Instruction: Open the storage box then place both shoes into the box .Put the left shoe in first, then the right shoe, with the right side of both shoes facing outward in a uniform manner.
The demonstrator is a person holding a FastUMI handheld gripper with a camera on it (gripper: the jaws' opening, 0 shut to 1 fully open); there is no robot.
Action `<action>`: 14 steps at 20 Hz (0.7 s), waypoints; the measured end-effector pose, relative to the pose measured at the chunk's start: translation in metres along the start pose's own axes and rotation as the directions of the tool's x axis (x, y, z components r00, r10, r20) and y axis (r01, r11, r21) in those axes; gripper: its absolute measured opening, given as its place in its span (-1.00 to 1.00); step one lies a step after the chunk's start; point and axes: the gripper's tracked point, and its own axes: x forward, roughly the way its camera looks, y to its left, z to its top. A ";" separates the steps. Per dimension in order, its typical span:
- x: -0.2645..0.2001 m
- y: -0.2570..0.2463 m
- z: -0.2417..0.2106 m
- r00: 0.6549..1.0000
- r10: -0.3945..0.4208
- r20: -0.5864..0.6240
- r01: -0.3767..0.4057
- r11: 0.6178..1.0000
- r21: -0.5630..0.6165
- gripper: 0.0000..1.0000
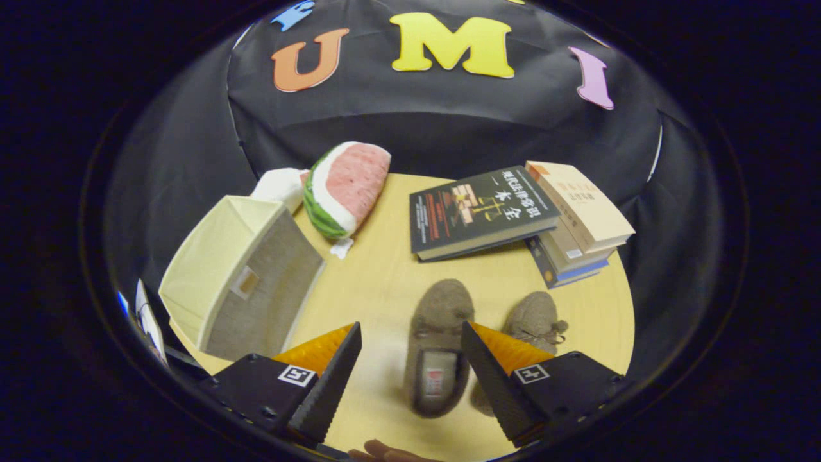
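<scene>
Shoes sat side by side on the round wooden table [385, 282], toes pointing away from the gripper [410, 366]. The left shoe [438, 346] lay between the fingers, close against the right finger, its opening showing a label inside. The right shoe [532, 321] lay just beside it at three o'clock, its heel half hidden behind the right finger. The gripper's fingers were spread wide and held nothing.

The storage box [240, 276], pale yellow fabric, stood at ten o'clock from the left shoe, well apart from it, beyond the left finger; whether it was shut could not be told. A watermelon-slice plush [346, 189] leaned at eleven o'clock, just beyond the box, with a white soft object [279, 186] touching it behind. A dark book [478, 212] lay at twelve to one o'clock, resting partly on a stack of books [577, 224] at two o'clock. A bit of a hand [385, 452] showed at six o'clock, below the fingers.
</scene>
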 end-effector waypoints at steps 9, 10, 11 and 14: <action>0.053 -0.054 -0.054 0.977 -0.174 -0.126 0.158 0.979 -0.130 0.70; 0.061 -0.060 -0.061 0.966 -0.204 -0.155 0.180 0.971 -0.157 0.61; 0.066 -0.057 -0.074 0.959 -0.193 -0.207 0.164 0.975 -0.149 0.41; 0.077 -0.056 -0.079 0.958 -0.157 -0.240 0.154 0.988 -0.029 -0.16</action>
